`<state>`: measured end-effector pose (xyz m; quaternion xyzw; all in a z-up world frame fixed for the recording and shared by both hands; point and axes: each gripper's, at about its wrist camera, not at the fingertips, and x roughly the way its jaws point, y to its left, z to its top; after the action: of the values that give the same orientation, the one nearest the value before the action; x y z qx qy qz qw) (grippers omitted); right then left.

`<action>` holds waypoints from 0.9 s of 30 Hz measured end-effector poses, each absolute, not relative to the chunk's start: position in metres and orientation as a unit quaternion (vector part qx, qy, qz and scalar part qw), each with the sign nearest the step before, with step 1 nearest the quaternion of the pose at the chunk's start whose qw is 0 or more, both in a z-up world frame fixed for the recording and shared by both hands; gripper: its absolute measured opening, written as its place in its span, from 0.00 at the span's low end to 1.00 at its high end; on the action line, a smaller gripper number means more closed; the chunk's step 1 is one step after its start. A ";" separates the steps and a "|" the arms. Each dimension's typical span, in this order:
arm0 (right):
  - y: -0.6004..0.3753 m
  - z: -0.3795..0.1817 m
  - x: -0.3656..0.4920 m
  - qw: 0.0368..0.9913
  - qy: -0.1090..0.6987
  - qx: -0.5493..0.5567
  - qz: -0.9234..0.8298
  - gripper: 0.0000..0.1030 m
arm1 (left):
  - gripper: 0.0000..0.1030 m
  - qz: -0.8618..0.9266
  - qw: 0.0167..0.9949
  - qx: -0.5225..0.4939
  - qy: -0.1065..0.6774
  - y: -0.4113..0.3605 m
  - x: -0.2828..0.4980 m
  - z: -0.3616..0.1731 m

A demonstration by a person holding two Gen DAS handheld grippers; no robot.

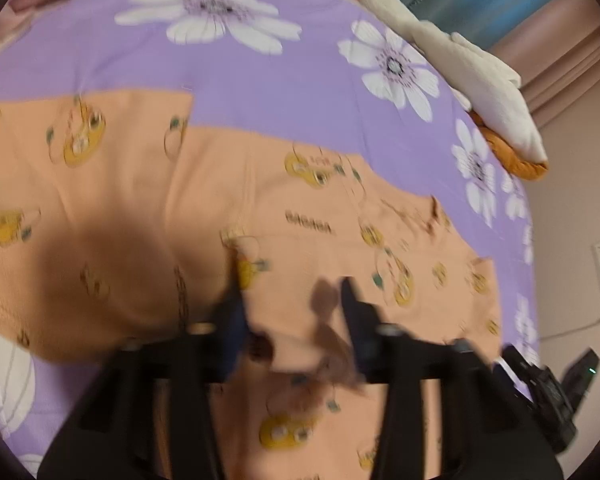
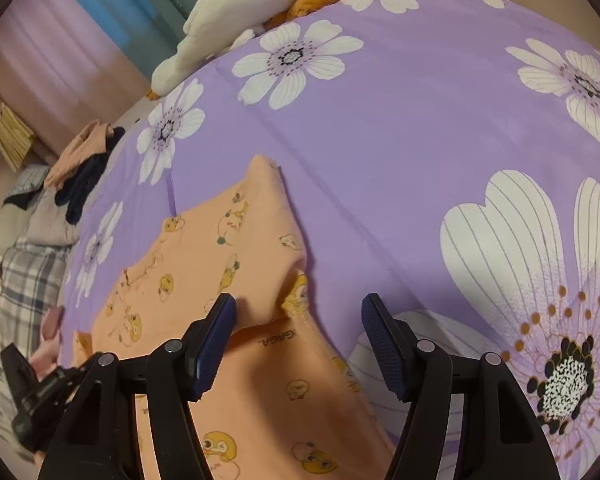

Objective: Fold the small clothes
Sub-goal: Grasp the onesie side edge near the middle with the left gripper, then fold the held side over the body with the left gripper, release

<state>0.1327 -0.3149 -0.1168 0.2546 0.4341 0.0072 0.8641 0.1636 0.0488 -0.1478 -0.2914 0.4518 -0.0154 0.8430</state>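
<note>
Garment: the orange duck-print top [image 2: 204, 264] lies spread on the purple flowered bedspread [image 2: 400, 128], one sleeve reaching up and away, laid flat so its edges are easy to find.
Left gripper [image 1: 290, 300]: low over the cloth with its jaws apart and nothing between them; the view is smeared with blur, so whether the tips touch the fabric cannot be told.
Right gripper [image 2: 298, 316]: jaws spread wide, empty, hanging at the garment's right edge, left fingertip [image 2: 220, 320] over a raised ridge of cloth (a handy place to pinch, it seems).
Stage: judging by the flat lie, the fold is barely begun.
Next move: likely each gripper takes an edge and carries it across.
Surroundings: a cream and orange plush toy [image 1: 476, 80] rests at the bed's far edge, and a pile of other clothes [image 2: 80, 168] waits at the left, well apart.
</note>
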 end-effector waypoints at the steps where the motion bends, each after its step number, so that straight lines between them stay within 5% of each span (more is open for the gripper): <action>1: -0.316 -0.118 0.132 0.863 0.434 0.258 0.007 0.65 | 0.13 -0.007 0.847 -0.285 0.449 0.048 0.165 -0.147; 27: -0.313 -0.120 0.126 0.861 0.443 0.249 0.024 0.65 | 0.07 0.012 0.869 -0.286 0.404 0.064 0.170 -0.108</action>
<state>0.1264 -0.3135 -0.1196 0.2486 0.4432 0.0245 0.8609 0.1697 0.0637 -0.1080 -0.2859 0.4038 0.0124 0.8689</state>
